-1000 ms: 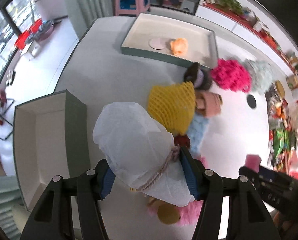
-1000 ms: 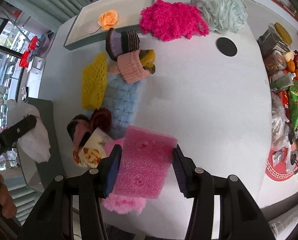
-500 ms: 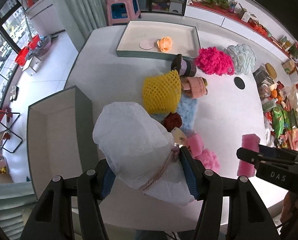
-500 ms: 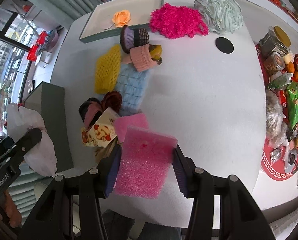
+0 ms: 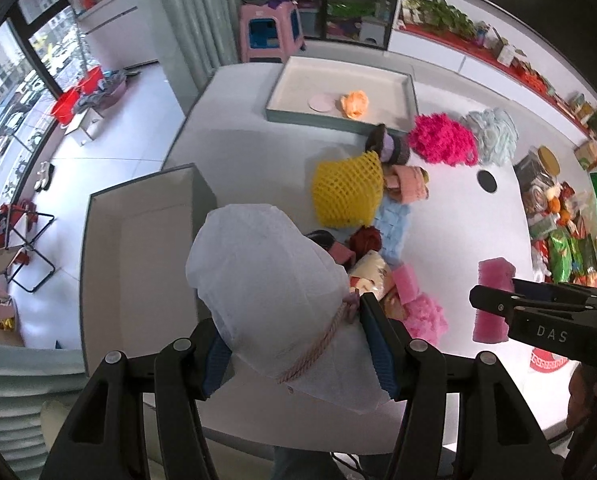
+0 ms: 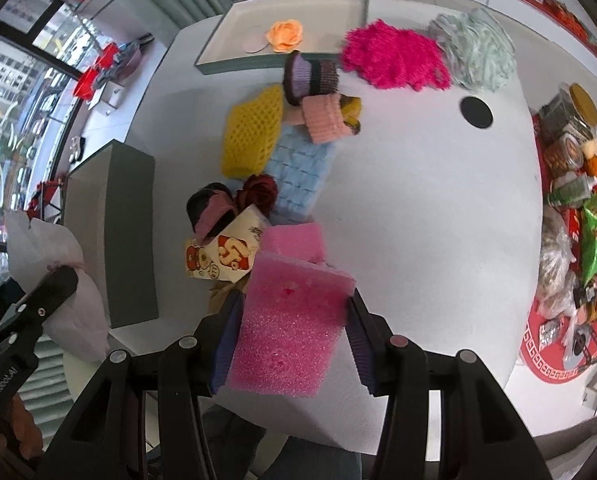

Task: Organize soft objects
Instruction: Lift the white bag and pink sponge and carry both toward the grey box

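Both wrist cameras high, facing down (steeply), sharing table [image 5: 234, 152]

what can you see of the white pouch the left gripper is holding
The white pouch looks like thin, soft, slightly crinkled non-woven fabric, puffed full and rounded at its far end. A twisted pinkish cord cinches its neck, with a flat flap of fabric spreading out below the tie. The left gripper is shut on it, the blue-padded fingers pinching the neck on both sides. It hangs in the air above the table edge, beside the open grey box, touching nothing else. The right wrist view shows it too.
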{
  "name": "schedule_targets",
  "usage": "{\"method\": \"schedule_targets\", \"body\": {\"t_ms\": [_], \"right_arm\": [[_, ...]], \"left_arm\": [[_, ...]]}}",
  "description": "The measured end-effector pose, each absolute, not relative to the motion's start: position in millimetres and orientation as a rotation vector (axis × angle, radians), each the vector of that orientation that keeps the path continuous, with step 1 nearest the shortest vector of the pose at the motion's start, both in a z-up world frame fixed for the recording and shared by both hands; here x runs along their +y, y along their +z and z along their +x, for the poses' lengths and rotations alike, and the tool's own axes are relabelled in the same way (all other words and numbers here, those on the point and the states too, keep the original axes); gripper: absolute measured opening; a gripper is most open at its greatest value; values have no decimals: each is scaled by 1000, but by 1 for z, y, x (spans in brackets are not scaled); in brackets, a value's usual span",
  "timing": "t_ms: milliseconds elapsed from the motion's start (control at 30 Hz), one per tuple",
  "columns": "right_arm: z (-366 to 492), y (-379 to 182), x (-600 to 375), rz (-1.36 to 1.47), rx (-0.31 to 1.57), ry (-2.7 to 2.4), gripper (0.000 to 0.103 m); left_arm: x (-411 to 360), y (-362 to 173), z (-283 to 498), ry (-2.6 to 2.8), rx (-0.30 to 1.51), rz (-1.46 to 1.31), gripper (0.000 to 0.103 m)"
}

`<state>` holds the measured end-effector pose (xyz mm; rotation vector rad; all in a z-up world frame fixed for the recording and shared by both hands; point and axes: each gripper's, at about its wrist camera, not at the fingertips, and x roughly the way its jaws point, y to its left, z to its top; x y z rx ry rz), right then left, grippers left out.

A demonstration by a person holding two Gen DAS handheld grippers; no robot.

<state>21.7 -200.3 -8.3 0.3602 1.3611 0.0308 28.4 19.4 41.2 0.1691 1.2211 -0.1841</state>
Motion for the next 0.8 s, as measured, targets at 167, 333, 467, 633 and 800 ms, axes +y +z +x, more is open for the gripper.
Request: {"method": "schedule_targets", "body": {"t_ms": [167,333,467,633,800], "right_arm": [[30,-4,-186,331,1353,67,54],[36,-2,-167,310,1351,88,54],[39,2,-153,302,1342,79,54],[46,2,-132,332,1329,41,54],[52,2,-103,354,1325,7,54]], "left_arm": [[37,44,25,-133,1210,139,61],[60,43,25,-101,1210,106,61],[80,41,32,-104,1212,86,61],[107,34,43,-137,1224,100,61],[137,29,53,-165,1239,108,61]]}}
